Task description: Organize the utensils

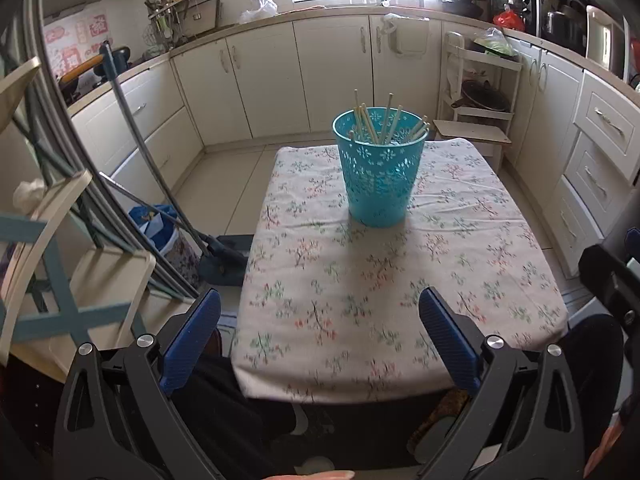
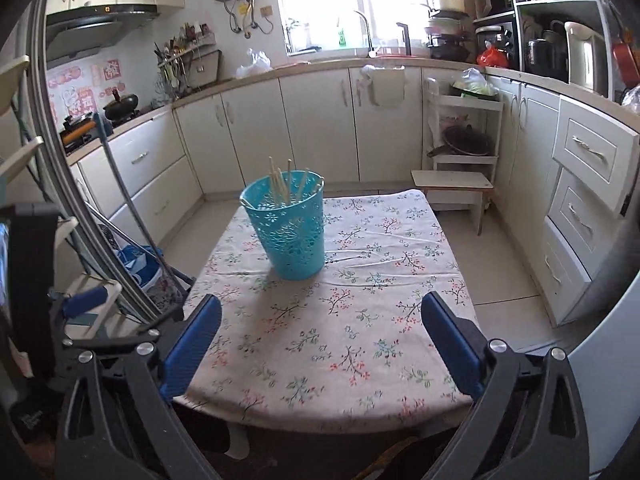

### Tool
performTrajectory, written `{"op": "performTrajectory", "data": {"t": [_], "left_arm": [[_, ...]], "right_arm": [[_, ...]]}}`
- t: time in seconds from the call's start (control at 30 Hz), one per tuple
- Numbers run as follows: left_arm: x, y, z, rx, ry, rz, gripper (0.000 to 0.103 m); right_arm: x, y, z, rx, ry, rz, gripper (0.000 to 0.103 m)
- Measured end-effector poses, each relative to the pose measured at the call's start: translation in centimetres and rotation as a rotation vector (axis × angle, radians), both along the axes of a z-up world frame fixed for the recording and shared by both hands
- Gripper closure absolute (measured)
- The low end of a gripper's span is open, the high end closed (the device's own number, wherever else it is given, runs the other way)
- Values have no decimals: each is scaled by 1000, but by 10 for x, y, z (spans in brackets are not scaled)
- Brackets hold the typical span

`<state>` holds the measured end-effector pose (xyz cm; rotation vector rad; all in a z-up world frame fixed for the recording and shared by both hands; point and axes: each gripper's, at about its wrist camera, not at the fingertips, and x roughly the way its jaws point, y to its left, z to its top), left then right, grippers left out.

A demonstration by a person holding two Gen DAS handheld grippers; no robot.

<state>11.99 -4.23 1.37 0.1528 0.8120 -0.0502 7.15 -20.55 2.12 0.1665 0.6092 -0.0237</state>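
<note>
Turquoise perforated plastic basket [image 1: 379, 176]: stands upright on the tabletop [image 1: 400, 300], upper centre of the left wrist view, left of centre in the right wrist view [image 2: 289, 232]. Flower-pattern cut-outs in its wall.

Wooden chopsticks [image 1: 376, 122]: a loose bundle standing inside the basket, tips leaning outward past the rim; seen also in the right wrist view [image 2: 286, 186]. Exact count cannot be told.

Tabletop: square, covered by a pale cloth printed with small floral sprigs; bare apart from the basket.

Left gripper [image 1: 320, 340]: lower edge of its frame, blue-padded fingers [image 1: 192, 340] spread wide, nothing between them, well short of the basket.

Right gripper [image 2: 320, 344]: lower edge of its frame, blue fingers [image 2: 194, 346] spread wide, nothing between them, over the near edge of the cloth.

Surroundings: cream kitchen cabinets [image 1: 272, 84] across the upper frame; a white shelf rack [image 1: 476, 92] at upper right; a mop [image 1: 160, 184] leaning at left; a small wooden stool [image 2: 452, 188] behind the tabletop.
</note>
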Motion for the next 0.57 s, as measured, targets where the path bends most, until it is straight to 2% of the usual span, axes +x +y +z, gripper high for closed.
{"op": "performTrajectory", "data": {"t": [0.23,0.4,0.57], "left_arm": [[-53,24,-1,-70,-1,3,8],[-83,38,2,-74,-18,28,8],[-112,40,5,-78,-33,9,8]], "right_arm": [[-56,8,6,37,0,-18,7],[-88,15,-2,87,21,-39,7],[-106,27,-6,90,32,-1,7]]}}
